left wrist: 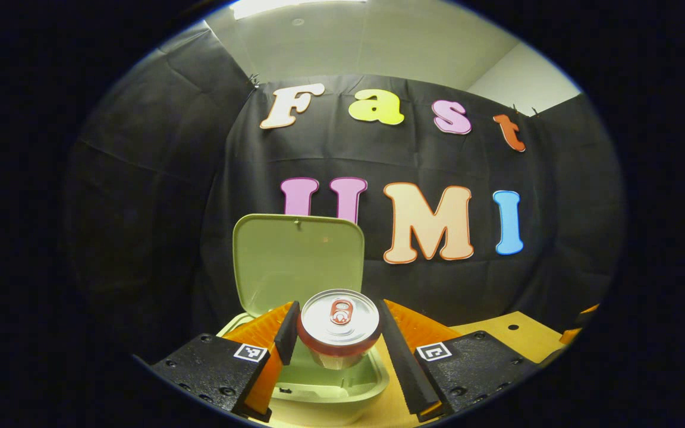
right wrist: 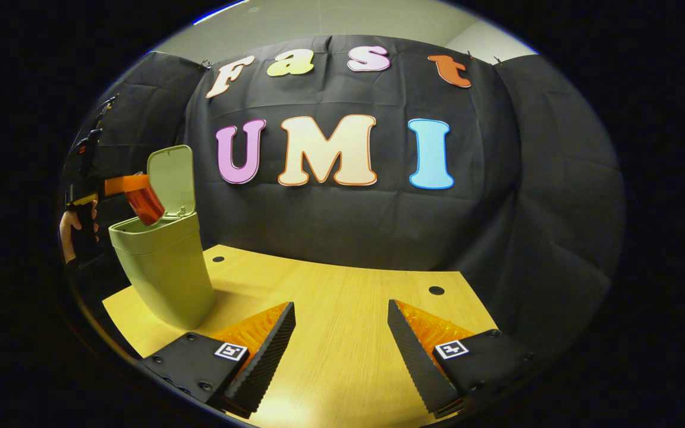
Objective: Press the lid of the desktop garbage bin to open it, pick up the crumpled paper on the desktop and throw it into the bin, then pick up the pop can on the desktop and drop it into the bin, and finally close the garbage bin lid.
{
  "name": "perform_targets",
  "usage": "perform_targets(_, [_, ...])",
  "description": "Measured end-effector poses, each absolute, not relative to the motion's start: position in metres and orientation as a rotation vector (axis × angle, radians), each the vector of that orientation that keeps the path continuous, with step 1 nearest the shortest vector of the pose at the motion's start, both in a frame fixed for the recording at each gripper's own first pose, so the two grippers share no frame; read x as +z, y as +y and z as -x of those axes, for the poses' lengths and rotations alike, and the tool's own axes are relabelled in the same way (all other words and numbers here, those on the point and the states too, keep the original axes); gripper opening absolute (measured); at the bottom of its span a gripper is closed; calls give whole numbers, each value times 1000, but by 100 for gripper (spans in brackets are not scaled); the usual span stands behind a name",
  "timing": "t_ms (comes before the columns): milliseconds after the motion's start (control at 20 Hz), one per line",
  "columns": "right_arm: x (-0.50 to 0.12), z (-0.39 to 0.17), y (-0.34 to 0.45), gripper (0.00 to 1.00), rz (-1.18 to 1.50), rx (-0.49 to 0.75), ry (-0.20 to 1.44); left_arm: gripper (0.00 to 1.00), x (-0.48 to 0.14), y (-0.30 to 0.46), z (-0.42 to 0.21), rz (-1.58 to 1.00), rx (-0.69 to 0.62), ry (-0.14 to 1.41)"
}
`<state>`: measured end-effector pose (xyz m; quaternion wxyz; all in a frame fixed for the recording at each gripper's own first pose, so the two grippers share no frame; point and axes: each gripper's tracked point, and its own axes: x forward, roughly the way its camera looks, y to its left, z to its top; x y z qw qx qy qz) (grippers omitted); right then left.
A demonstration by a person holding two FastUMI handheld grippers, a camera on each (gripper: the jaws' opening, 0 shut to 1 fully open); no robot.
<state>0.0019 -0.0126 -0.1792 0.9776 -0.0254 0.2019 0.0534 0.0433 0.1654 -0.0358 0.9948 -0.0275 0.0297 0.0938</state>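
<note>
Pale-green plastic garbage bin [right wrist: 164, 270], standing near the left end of a light wood-grain counter [right wrist: 342, 321], lid [right wrist: 171, 178] raised upright on its rear hinge, mouth open.

Pop can [left wrist: 339, 328]: red body, silver top with pull tab facing the left gripper view's camera. It sits between the fingers of the left gripper [left wrist: 339, 333], directly above the bin's open mouth [left wrist: 330, 380]. The left-hand finger lies against the can's side; on the other side a narrow gap seems to show between finger and can, so whether the can is clamped or already let go cannot be told. In the right gripper view the same can [right wrist: 145, 204] appears tilted, its lower end at the bin's rim just in front of the raised lid, with the left gripper [right wrist: 123, 184] above it and a hand [right wrist: 72, 229] behind.

Right gripper [right wrist: 341, 318]: released, fingers spread wide, nothing between them (bare counter shows through the gap). It hovers low over the counter, well apart from the bin, which stands off to its left.

Counter: two small round dark holes [right wrist: 436, 290] in the surface. Black cloth wall [right wrist: 497, 208] behind the counter.
</note>
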Motion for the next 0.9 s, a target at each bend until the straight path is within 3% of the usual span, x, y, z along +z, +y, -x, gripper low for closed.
perform_targets(350, [-180,1,-3,98,40,88,404,78,-54,192,-35,52,240,96])
perform_targets(550, [-179,5,4,98,26,65,398,83,-13,191,-45,34,186,35])
perform_targets(900, [-178,23,19,98,16,-3,388,80,74,213,-102,-24,121,-55])
